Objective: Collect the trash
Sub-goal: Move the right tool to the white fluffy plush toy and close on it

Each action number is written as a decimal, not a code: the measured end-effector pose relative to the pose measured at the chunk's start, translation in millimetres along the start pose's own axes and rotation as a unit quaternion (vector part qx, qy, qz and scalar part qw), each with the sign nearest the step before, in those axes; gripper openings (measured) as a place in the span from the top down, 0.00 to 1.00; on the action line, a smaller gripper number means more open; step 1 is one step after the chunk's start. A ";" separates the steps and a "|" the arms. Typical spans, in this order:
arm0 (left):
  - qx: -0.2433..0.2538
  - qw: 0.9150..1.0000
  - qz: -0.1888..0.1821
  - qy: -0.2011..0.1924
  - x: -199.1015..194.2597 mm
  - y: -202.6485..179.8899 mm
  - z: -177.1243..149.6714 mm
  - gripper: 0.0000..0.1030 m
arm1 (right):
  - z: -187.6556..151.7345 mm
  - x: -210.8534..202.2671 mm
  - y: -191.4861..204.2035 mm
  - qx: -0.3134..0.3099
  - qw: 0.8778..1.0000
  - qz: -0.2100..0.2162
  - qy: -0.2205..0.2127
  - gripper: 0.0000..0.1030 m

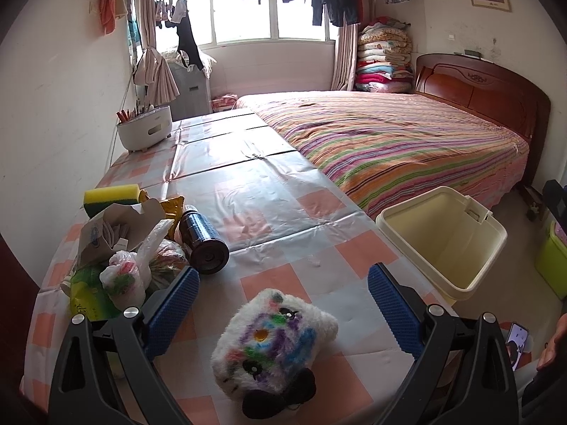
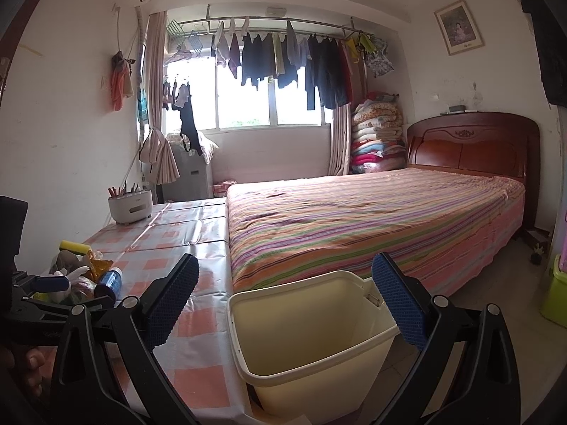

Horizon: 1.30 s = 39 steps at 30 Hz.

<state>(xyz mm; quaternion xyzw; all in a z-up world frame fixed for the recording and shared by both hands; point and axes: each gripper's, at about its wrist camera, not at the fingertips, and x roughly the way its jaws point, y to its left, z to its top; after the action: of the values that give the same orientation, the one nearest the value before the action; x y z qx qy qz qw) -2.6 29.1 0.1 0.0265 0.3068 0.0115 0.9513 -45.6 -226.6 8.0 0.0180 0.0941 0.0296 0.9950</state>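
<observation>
A heap of trash lies at the table's left: a knotted white plastic bag (image 1: pixel 124 278), a torn cardboard box (image 1: pixel 117 230), a green packet (image 1: pixel 86 295) and a yellow wrapper (image 1: pixel 173 207). A dark bottle (image 1: pixel 203 241) lies on its side beside them. My left gripper (image 1: pixel 281 304) is open over the table, with a plush toy (image 1: pixel 273 350) between its fingers, untouched. A cream bin (image 1: pixel 443 237) stands empty off the table's right edge. My right gripper (image 2: pixel 285 301) is open above the bin (image 2: pixel 312 333). The trash pile (image 2: pixel 76 278) shows far left in that view.
A yellow-green sponge (image 1: pixel 111 194) lies behind the pile. A white utensil holder (image 1: pixel 145 131) stands at the table's far left. A striped bed (image 1: pixel 389 145) runs along the table's right side. A green box (image 1: pixel 553 262) sits on the floor. A person's hand with a phone (image 1: pixel 517 343) is at lower right.
</observation>
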 end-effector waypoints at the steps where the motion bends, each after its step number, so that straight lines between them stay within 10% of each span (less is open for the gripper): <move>1: -0.001 1.000 0.001 0.001 0.0 0.4 -0.1 0.09 | 0.1 0.2 0.3 0.001 1.000 0.001 0.000 0.06; 39: -0.057 0.996 0.067 -0.009 -16.4 67.3 -9.9 0.09 | 1.4 6.0 38.9 -0.016 0.997 0.068 0.017 0.06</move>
<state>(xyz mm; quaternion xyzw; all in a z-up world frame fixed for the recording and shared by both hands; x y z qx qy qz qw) -22.1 96.0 5.4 -0.0076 0.2947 0.0927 0.9511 -41.7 -187.4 9.8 0.0080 0.1090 0.0987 0.9891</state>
